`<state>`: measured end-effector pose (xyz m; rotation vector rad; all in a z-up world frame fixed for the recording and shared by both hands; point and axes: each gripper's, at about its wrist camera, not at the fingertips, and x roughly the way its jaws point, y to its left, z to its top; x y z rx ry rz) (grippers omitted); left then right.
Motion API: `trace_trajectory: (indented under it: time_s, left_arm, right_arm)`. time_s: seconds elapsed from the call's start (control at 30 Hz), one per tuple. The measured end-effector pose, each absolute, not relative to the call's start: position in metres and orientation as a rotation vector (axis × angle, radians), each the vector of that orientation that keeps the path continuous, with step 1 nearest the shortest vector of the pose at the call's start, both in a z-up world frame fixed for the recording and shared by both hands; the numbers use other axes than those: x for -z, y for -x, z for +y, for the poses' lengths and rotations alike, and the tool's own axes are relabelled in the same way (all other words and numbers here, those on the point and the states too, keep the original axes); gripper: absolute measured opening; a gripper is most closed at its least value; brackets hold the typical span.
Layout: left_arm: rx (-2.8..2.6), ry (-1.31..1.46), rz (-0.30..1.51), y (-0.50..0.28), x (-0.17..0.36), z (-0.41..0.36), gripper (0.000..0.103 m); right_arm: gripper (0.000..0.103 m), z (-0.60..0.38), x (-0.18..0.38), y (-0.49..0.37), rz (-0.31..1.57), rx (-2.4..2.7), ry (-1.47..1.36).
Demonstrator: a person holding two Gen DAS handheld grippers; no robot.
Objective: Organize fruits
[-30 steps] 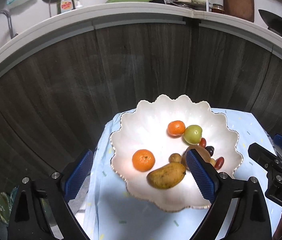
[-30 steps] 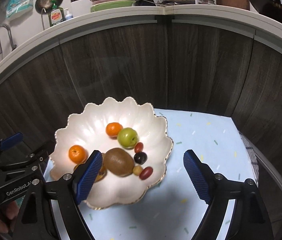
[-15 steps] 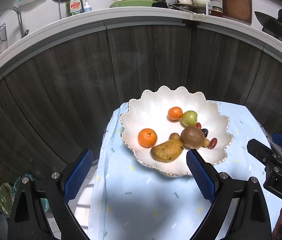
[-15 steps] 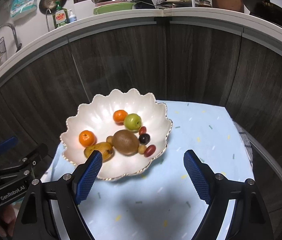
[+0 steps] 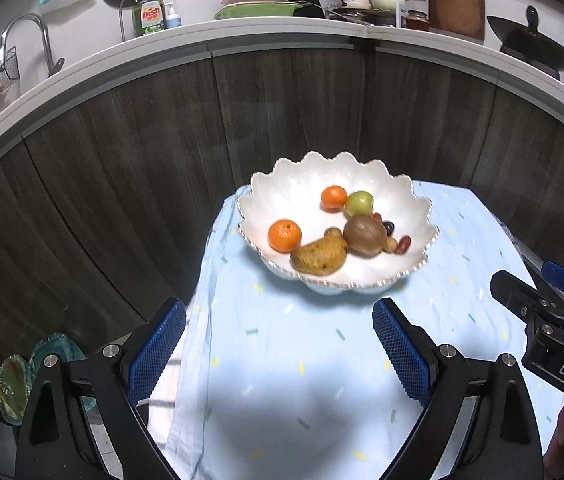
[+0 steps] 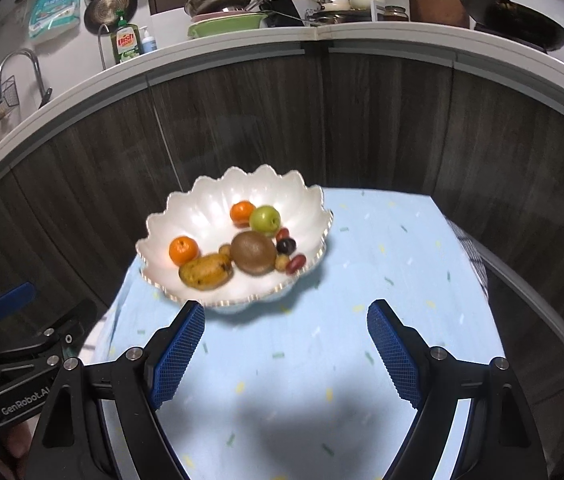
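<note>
Both sets of jaws stand wide apart and hold nothing: the left gripper (image 5: 277, 340) and the right gripper (image 6: 286, 344) sit low in their frames over the pale blue tablecloth (image 5: 322, 360), short of the bowl.

Step in hand, as judged: all fruit visible lies in the bowl and none on the cloth, so the sorting looks finished or nearly so. If any move remains, it calls for a reach forward to the bowl with jaws open and a light close on one piece, taking care not to knock the scalloped rim.

Contents, largest first:
- White scalloped bowl (image 5: 282, 184), centre of the left wrist frame, on the cloth.
- Mango (image 5: 318, 256), near front edge, speckled yellow-brown.
- Kiwi (image 5: 364, 235), touching the mango's right end.
- Two tangerines: one at the left (image 5: 284, 235), one at the back (image 5: 334, 198).
- Green fruit (image 5: 359, 203), just beside the back tangerine.
- Small dark and red fruits (image 5: 402, 245), clustered at the kiwi's right side; kinds too blurred to name.
- Small brown fruit (image 5: 333, 233) between mango and kiwi.
</note>
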<state>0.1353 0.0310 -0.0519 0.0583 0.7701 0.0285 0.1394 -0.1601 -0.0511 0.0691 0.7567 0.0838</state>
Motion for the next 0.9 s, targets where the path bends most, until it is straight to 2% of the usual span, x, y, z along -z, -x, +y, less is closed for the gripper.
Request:
trace_trajectory:
  time_s: [0.53, 0.9]
  left_arm:
    - [0.006, -0.077, 0.739, -0.083, 0.067, 0.016, 0.096]
    - [-0.001, -0.076, 0.707, -0.049, 0.064, 0.024, 0.096]
  right_arm:
    - [0.084, -0.182, 0.066, -0.068, 0.715, -0.005, -0.096]
    - [0.084, -0.183, 0.056, -0.030, 0.662, 0.038, -0.086]
